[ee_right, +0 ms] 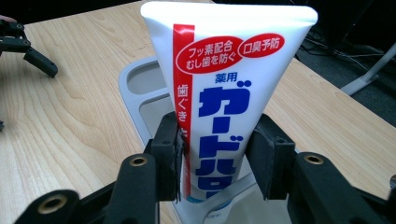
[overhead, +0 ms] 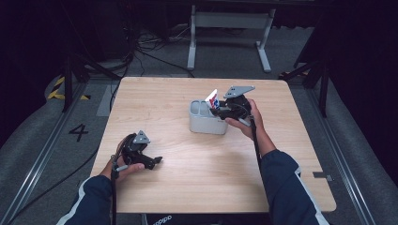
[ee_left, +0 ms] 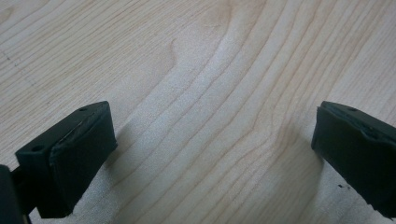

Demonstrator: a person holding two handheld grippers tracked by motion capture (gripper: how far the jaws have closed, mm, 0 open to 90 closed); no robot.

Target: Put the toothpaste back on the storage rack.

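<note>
From the high view, the right tongs (overhead: pixel 217 108) sit at the grey holder (overhead: pixel 202 125) near the middle of the bench (overhead: pixel 187 187), with the toothpaste tube (overhead: pixel 212 99) standing up out of the holder's right-hand compartment. The left tongs (overhead: pixel 152 161) rest low over the bench near its front left, well apart from the holder.

In the left gripper view the jaws stand wide apart over bare wood, nothing between them.

In the right gripper view the toothpaste tube (ee_right: pixel 224 93) stands between the pads, which sit against its edges: clamped, though perhaps lightly. The risk, as I judge it: a light grip on a slick, soft tube could let it slip or lean, and a sideways pull could drag or tip the holder (ee_right: pixel 140 79), which nothing steadies
</note>
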